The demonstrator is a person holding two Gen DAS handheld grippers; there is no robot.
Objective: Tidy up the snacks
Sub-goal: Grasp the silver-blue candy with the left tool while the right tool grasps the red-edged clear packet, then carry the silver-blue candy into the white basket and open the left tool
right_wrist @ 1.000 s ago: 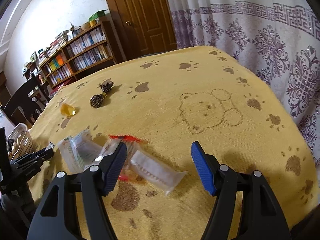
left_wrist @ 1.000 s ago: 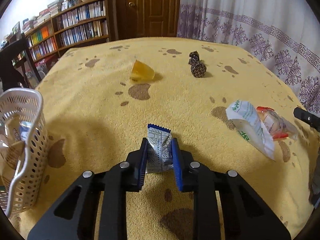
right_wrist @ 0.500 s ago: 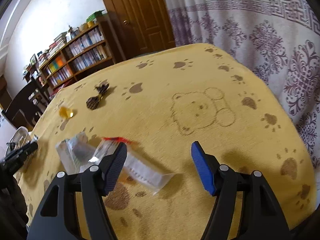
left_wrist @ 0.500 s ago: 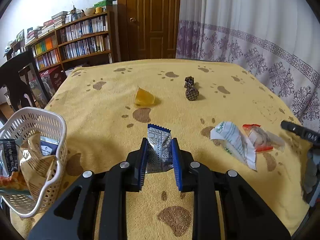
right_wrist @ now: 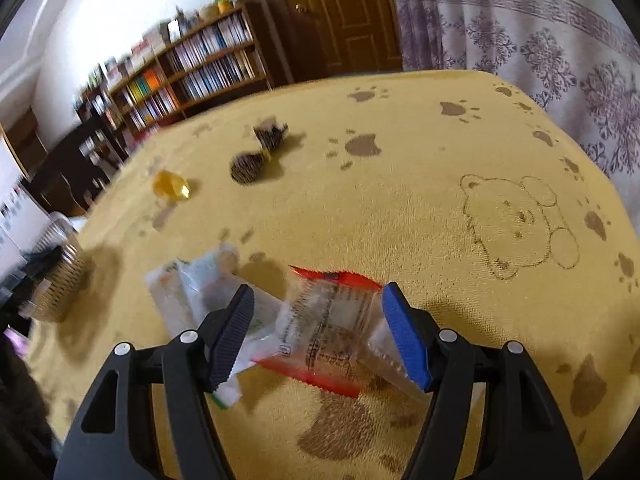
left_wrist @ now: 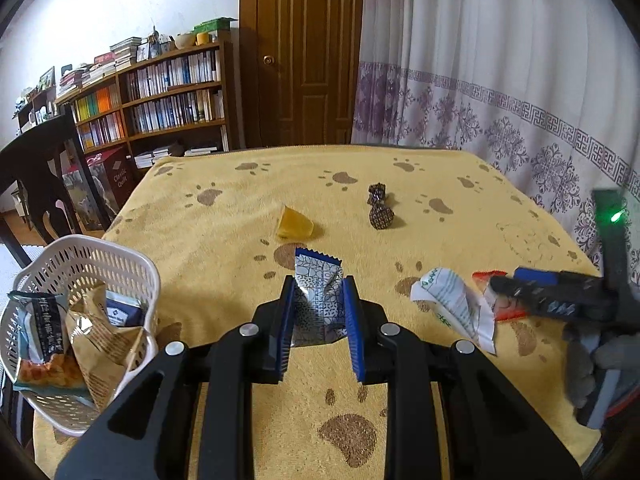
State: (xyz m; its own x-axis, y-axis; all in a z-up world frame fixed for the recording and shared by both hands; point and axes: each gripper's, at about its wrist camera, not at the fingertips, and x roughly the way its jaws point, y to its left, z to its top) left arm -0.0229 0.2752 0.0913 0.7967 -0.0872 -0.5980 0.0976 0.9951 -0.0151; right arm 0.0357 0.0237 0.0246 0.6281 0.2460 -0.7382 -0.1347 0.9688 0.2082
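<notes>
My left gripper (left_wrist: 319, 322) is shut on a blue-and-silver patterned snack packet (left_wrist: 318, 300), held above the yellow cloth. To its left stands a white perforated basket (left_wrist: 86, 258) holding several snack bags. My right gripper (right_wrist: 320, 334) is open, its blue pads straddling a clear red-edged snack packet (right_wrist: 326, 320) that lies on the cloth. A white-and-green packet (right_wrist: 192, 284) lies just left of it, partly under the left finger. In the left wrist view the right gripper (left_wrist: 552, 298) shows at the right edge over the red-edged packet (left_wrist: 490, 296).
A yellow jelly cup (left_wrist: 294, 224) and two dark wrapped candies (left_wrist: 380, 208) lie farther back on the paw-print cloth (left_wrist: 224, 240). A curtain (left_wrist: 500, 80) hangs on the right, with a bookshelf (left_wrist: 160, 96), a door and a dark chair (left_wrist: 36, 172) behind.
The left gripper rose and drew back with its packet, bringing the basket into fuller view. The right gripper moved forward and down until its open fingers straddle the red-edged packet.
</notes>
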